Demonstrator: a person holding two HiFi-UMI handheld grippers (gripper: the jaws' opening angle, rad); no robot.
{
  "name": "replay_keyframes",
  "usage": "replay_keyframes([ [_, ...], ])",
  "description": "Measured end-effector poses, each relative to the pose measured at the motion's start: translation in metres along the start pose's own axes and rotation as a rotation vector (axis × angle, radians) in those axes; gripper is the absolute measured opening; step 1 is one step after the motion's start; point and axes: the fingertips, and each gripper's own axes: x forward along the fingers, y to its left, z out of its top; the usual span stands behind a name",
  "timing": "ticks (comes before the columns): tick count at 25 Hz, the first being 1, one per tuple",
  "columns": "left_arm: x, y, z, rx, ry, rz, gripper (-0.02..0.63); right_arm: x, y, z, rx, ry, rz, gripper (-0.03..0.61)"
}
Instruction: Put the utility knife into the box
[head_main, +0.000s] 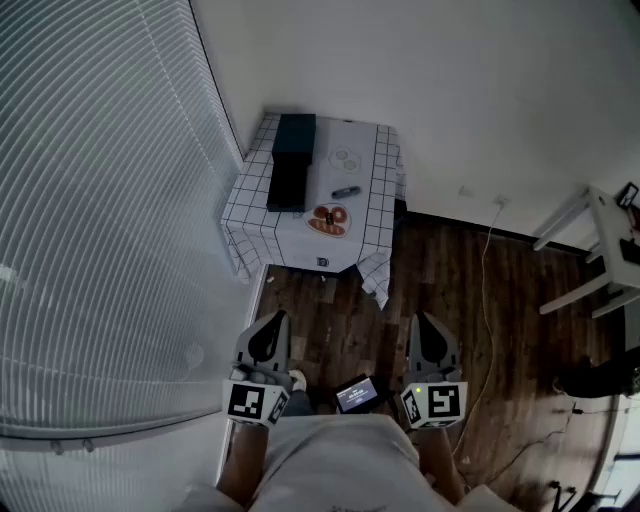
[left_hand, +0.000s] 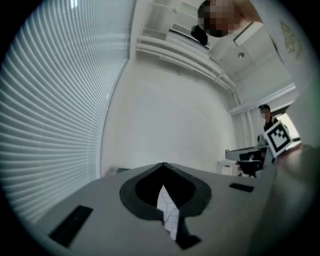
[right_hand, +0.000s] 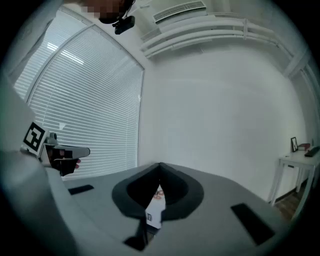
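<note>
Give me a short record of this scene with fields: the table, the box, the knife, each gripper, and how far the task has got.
table: small, checked cloth, in the corner beside the blinds
box: dark, on the table's left part
utility knife: lying on the table, right of the box, apart from it
left gripper: jaws together, empty, well short of the table
right gripper: jaws together, empty, well short of the table
task state: knife not yet picked up

Dark utility knife (head_main: 346, 191) lies flat on the checked tablecloth (head_main: 378, 160), beside the long dark box (head_main: 290, 165)
</note>
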Motion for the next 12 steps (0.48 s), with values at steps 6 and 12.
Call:
replay_keyframes([
  [6,0.000,-0.013,0.017,0.045,-0.012,0.052,0.008,-0.013,-0.005,0.008,-0.002,-0.007,0.026,0.006],
  [12,-0.014,-0.018,0.010,0.044,0.028,0.057,0.008,-0.013,-0.001,0.008,0.002,-0.001,0.076,0.006],
])
